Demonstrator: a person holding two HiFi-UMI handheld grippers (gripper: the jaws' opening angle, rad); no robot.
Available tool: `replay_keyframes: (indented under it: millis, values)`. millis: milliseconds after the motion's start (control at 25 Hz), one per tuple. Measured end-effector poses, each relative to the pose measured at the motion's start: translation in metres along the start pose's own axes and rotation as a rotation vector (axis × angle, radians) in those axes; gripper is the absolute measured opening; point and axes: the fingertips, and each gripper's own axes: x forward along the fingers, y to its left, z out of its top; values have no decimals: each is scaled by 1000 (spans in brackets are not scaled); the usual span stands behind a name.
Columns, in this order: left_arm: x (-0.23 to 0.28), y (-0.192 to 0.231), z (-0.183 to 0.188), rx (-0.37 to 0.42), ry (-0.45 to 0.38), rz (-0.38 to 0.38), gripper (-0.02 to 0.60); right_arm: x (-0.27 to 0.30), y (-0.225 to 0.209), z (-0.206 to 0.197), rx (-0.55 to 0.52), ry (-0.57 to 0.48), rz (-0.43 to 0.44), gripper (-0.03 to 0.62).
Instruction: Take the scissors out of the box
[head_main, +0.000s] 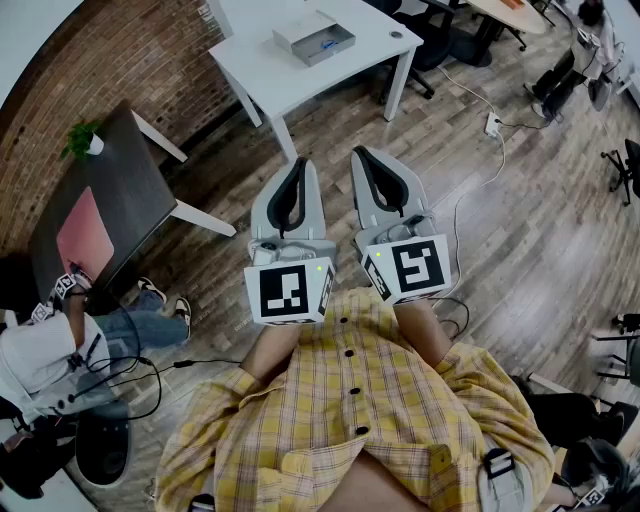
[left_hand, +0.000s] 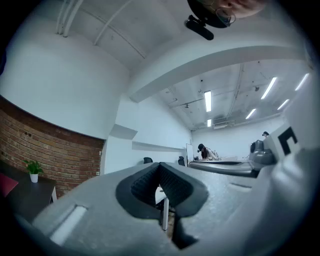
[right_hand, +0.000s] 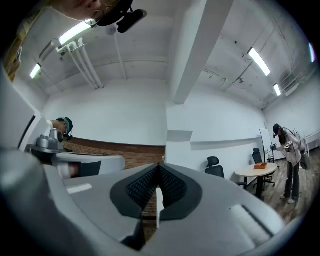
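Note:
A shallow grey box (head_main: 314, 37) lies on the white table (head_main: 290, 72) some way ahead of me. Something blue, probably the scissors' handles (head_main: 326, 44), shows inside it. My left gripper (head_main: 300, 163) and right gripper (head_main: 357, 153) are held side by side at chest height, pointing level toward the table and well short of it. Both have their jaws shut with nothing between them. In the left gripper view the left gripper (left_hand: 160, 166) has its ribbed pads meeting, and the right gripper (right_hand: 159, 168) looks the same in its own view.
A dark table (head_main: 100, 200) with a small plant (head_main: 82, 138) and a pink sheet stands at the left. A person (head_main: 55, 350) sits at the lower left. Cables and a power strip (head_main: 492, 124) lie on the wooden floor. Office chairs stand behind the white table.

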Motion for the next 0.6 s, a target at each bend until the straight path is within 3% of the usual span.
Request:
replay_keyframes:
  millis: [600]
  values:
    - [19,-50,-9,13,-5,-1,2,-26,-50,-7,25,3,-15,2]
